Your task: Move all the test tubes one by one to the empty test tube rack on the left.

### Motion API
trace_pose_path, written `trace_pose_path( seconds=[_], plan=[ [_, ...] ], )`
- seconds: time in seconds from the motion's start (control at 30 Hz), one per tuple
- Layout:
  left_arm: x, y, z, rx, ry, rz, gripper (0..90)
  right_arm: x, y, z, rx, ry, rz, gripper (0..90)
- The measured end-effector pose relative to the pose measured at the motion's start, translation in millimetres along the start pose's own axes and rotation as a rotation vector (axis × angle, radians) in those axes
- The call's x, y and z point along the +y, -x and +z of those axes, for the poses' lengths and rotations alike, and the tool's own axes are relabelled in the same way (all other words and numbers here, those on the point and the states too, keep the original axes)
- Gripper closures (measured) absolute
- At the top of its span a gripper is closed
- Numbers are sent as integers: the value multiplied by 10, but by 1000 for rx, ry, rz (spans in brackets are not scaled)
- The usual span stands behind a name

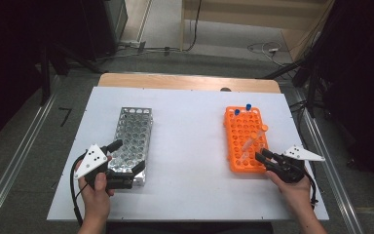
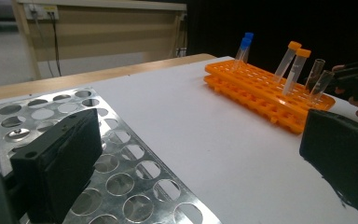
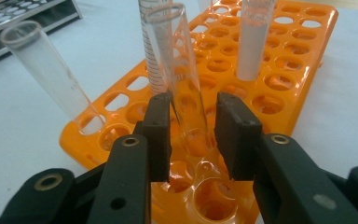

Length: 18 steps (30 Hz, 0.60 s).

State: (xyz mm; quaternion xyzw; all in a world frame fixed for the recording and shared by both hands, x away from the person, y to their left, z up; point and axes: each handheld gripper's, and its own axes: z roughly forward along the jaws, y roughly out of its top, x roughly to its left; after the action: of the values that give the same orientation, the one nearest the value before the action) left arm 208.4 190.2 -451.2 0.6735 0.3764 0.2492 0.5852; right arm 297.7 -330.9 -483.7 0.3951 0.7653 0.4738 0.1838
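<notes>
The right gripper [image 3: 193,135] stands at the near end of the orange rack [image 3: 279,100]. A clear tube [image 3: 182,74] rises between its jaws, leaning left; a gap remains, nothing gripped. The left gripper [image 1: 125,157] hangs open over the metal rack [image 1: 134,131].

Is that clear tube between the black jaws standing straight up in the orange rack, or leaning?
Leaning. The clear tube sits in a hole of the orange rack and tilts sideways, its open mouth off to one side of its base.
</notes>
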Motion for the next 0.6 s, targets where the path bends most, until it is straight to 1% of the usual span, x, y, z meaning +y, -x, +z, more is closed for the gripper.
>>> trace_pose_path(
  seconds=[0.07, 0.23, 0.27, 0.3, 0.37, 0.43, 0.47, 0.6],
  plan=[
    [2, 26, 14, -6, -5, 0, 0, -12, -5, 20, -11, -5, -8, 640],
    [5, 58, 36, -12, -10, 6, 0, -25, -24, 38, -40, 10, -29, 653],
    [5, 58, 36, -12, -10, 6, 0, -25, -24, 38, -40, 10, -29, 653],
    [6, 68, 39, -17, -8, 7, 0, -30, -29, 38, -45, 12, -34, 687],
    [6, 77, 42, -19, -9, 5, 0, -34, -35, 40, -47, 13, -36, 726],
    [8, 86, 48, -22, -10, 5, 0, -35, -41, 46, -55, 14, -44, 735],
    [8, 91, 52, -23, -10, 7, 0, -33, -41, 47, -53, 15, -44, 737],
    [12, 104, 57, -28, -11, 8, 0, -30, -18, 33, -37, 16, -17, 739]
  ],
)
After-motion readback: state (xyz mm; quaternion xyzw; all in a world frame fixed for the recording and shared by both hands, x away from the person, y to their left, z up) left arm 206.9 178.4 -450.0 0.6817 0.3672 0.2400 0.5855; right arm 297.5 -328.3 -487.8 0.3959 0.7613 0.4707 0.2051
